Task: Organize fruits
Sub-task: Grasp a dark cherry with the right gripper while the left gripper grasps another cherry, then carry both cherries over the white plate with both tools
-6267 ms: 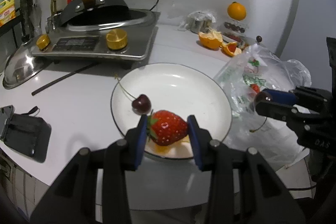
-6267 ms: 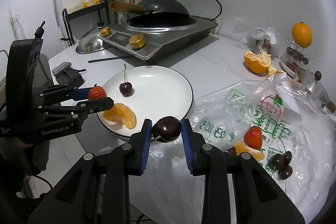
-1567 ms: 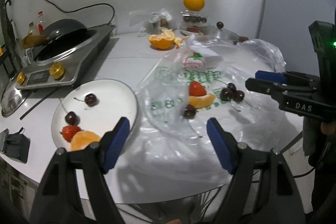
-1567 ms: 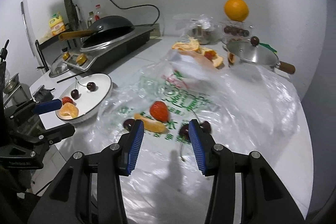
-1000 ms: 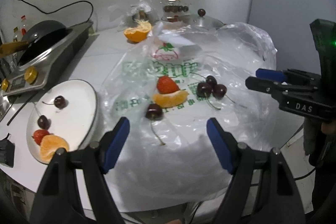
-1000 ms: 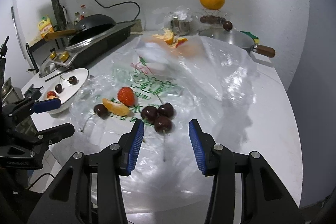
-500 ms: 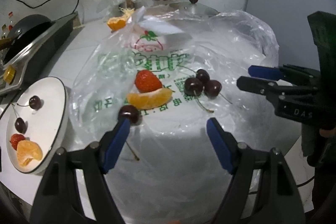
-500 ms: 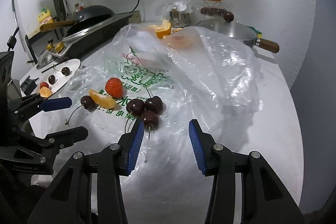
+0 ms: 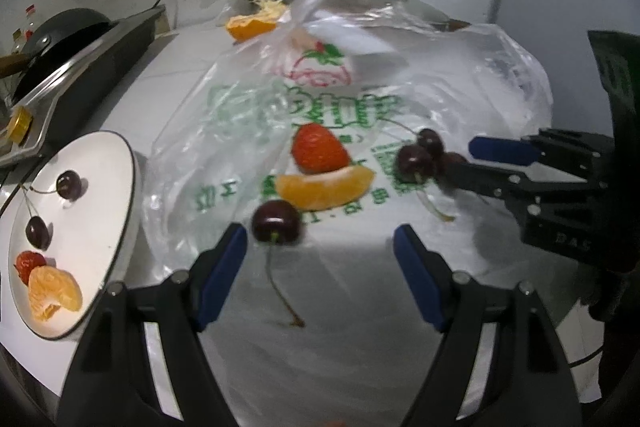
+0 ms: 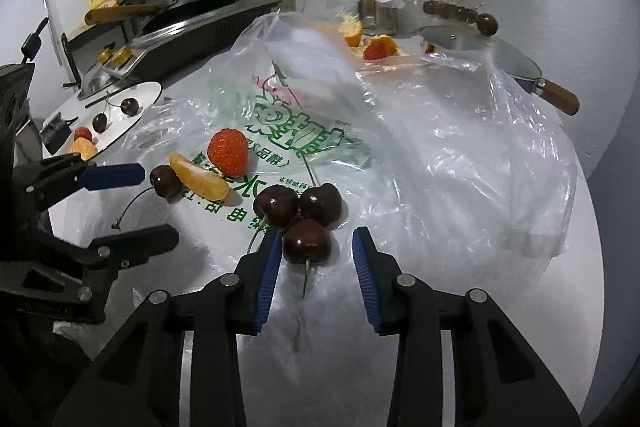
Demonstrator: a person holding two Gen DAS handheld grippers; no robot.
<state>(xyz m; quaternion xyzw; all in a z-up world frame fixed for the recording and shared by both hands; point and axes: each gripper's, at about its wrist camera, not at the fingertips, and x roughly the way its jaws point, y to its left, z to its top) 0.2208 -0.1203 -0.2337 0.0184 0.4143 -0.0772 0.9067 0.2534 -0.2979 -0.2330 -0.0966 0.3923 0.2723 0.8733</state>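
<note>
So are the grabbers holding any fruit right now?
No. The left gripper and right gripper are both open and empty, each close to a cherry on the bag.

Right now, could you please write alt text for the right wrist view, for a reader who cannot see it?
The open right tool reaches toward the nearest cherry of a cluster of three on a clear plastic bag. To the left lie a strawberry, an orange segment, and a single cherry beside the open left tool.
</note>
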